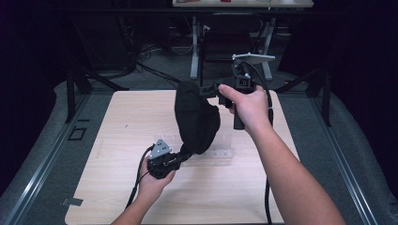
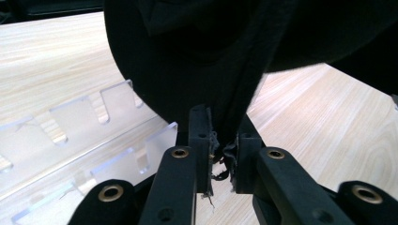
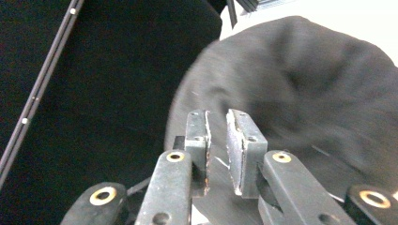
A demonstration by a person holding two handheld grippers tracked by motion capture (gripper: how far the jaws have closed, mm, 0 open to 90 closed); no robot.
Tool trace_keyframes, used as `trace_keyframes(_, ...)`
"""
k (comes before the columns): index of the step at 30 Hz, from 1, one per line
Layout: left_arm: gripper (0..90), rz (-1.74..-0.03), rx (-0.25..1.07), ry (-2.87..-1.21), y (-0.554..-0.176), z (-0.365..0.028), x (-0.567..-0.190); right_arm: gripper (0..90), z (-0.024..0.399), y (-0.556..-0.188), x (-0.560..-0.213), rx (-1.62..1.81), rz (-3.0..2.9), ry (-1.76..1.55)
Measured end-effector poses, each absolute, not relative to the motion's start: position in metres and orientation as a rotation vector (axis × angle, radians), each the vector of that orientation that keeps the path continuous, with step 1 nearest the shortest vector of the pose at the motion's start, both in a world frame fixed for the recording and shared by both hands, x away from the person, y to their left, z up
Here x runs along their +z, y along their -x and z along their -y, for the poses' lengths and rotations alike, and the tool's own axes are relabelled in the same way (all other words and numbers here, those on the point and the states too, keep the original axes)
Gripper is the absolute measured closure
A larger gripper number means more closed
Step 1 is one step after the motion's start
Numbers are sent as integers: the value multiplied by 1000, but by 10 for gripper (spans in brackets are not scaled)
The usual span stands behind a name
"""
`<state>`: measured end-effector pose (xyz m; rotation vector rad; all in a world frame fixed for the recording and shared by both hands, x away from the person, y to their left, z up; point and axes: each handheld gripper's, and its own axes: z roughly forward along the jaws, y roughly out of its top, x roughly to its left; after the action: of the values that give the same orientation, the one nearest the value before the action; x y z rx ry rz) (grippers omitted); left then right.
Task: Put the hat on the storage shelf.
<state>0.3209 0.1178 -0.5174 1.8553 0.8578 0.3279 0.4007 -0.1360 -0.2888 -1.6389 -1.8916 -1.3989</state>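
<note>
A black cloth [image 1: 197,117] hangs bunched above the wooden table [image 1: 126,122]. At its lower end my left gripper [image 1: 186,153] is shut on it; the left gripper view has a frayed fold of the cloth [image 2: 187,56] pinched between the pads of that gripper [image 2: 224,140]. By the cloth's top edge my right gripper [image 1: 213,89] is held up level. In the right gripper view its pads [image 3: 217,126] stand a little apart with nothing between them, and the cloth [image 3: 305,84] bulges just beyond the tips.
A clear slotted acrylic rack [image 2: 84,117] lies flat on the table under the cloth [image 1: 225,146]. Beyond the table's far edge are desk legs [image 1: 194,47] and cables on the floor. Dark curtains close both sides.
</note>
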Motion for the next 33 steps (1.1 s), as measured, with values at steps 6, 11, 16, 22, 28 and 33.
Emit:
trace_keyframes(6, 844, -868, 317, -1862, -321, -121, -520, 798, 142, -400, -289, -1399, 1894, 1647)
trace_keyframes(11, 845, -863, 335, -1868, -321, -120, -522, 802, 145, -400, -291, -1398, 1889, 1656)
trace_keyframes(16, 844, -869, 335, -1868, -320, -121, -524, 803, 151, -399, -292, -1404, 1889, 1663)
trace_keyframes(22, 845, -898, 313, -1854, -321, -123, -533, 802, 162, -394, -291, -1427, 1905, 1688)
trace_keyframes(28, 845, -937, 273, -1836, -322, -124, -544, 792, 172, -389, -294, -1434, 1916, 1711)
trace_keyframes(33, 844, -946, 270, -1836, -322, -126, -547, 784, 183, -385, -298, -1451, 1915, 1728)
